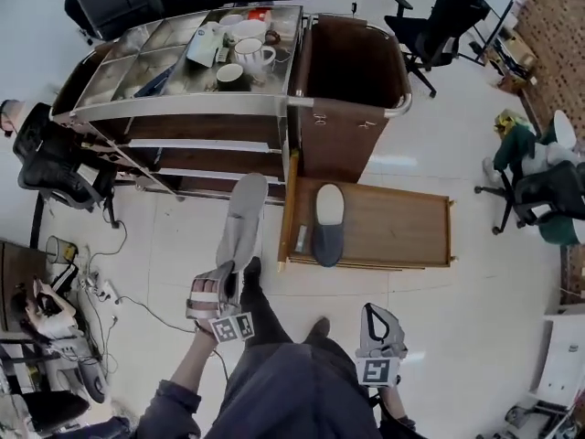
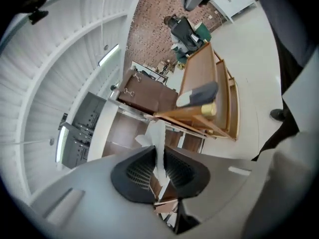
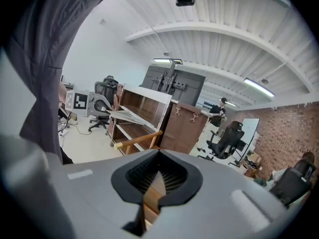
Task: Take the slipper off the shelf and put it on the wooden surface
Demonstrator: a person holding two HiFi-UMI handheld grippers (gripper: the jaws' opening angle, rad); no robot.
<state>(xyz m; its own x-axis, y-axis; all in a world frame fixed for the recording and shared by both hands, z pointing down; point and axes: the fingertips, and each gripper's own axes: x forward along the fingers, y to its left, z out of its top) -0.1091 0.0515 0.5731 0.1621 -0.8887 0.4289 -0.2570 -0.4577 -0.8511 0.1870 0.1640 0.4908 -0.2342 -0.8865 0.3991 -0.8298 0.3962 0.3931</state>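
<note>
At the far left a black office chair stands beside the shelf unit, whose top tray carries cups and other small items. In front of the shelves, the left gripper is clamped on one end of a grey slipper. The slipper is in the air above the white floor, its free end pointing towards the shelves. It is off the shelf and not on the wooden surface, whose left edge is just beside it. The left gripper view shows the pale slipper pinched thin between the two dark pads.

To the right, a second slipper (light inside, dark grey toe) lies flat on the wooden surface, near its left end. A tall brown cabinet stands behind it.

The right gripper is held low beside the person's legs, well apart from the surface. Its jaws are closed together with nothing between them. More office chairs stand at the far right.
</note>
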